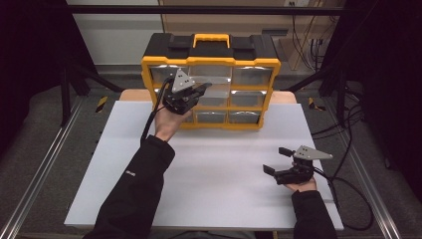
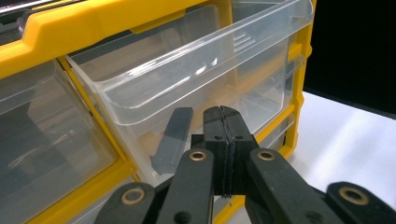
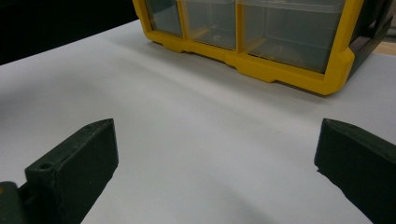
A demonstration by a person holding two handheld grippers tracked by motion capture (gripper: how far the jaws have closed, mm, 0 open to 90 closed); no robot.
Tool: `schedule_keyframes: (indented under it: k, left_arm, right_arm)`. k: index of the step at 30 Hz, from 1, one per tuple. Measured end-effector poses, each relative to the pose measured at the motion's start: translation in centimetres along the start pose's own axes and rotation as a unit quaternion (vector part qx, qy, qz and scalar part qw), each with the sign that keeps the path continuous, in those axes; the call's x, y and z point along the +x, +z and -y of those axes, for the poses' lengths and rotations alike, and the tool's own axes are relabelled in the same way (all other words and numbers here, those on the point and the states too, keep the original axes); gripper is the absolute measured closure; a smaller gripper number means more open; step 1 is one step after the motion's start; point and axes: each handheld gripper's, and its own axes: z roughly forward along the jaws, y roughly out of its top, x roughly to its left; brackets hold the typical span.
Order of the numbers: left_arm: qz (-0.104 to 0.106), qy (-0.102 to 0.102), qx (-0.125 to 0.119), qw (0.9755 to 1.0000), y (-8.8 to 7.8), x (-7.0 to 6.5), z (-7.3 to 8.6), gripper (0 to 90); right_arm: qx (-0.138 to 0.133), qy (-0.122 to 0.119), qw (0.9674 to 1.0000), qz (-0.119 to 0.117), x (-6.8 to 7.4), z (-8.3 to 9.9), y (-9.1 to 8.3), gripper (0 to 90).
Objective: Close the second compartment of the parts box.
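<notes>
Tongs: left tongs [image 2: 223,122] closed, empty, tips at front of clear plastic drawer [image 2: 196,70], pulled partly out of yellow-and-black plastic drawer organiser [image 1: 211,82] at far bench [image 1: 209,169] edge; probably placed for pushing or hooking drawer. Right tongs [image 1: 274,160] wide open, empty, parked near right, out of way. Contact with drawer front unclear; drawer contents hard to read through glare.

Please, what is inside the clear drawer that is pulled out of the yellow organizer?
The clear drawer looks empty: through its walls only the yellow organizer frame shows. The shut left gripper covers its lower front, so that corner stays unseen.
</notes>
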Motion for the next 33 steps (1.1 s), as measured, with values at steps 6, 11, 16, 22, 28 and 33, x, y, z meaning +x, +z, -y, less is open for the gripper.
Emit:
schedule_keyframes:
  k: [6,11,16,22,28,33]
  left_arm:
    - [-0.004,0.0,0.001,1.0,0.3,0.2,-0.1,89.1]
    - [-0.006,0.003,0.005,1.0,0.4,0.4,-0.2,89.1]
    - [-0.008,0.004,0.007,0.9999,0.6,0.6,-0.3,89.1]
    - [-0.009,0.004,0.007,0.9999,0.8,0.9,-0.4,89.1]
    - [-0.013,0.005,0.007,0.9999,1.1,1.0,-0.4,89.1]
    - [-0.012,-0.001,0.006,0.9999,1.3,1.2,-0.4,89.2]
  right_arm:
    - [-0.001,-0.001,1.0,-0.001,0.0,0.0,0.0,0.2]
    - [-0.002,0.0,1.0,-0.001,0.0,0.0,0.0,0.2]
    - [-0.001,-0.001,1.0,-0.001,0.0,0.0,0.0,0.2]
    - [-0.001,0.0,1.0,-0.001,0.0,0.0,0.0,0.2]
    - [-0.002,0.0,1.0,-0.001,0.0,0.0,0.0,0.2]
    - [-0.002,0.0,1.0,0.0,0.0,0.0,0.0,0.2]
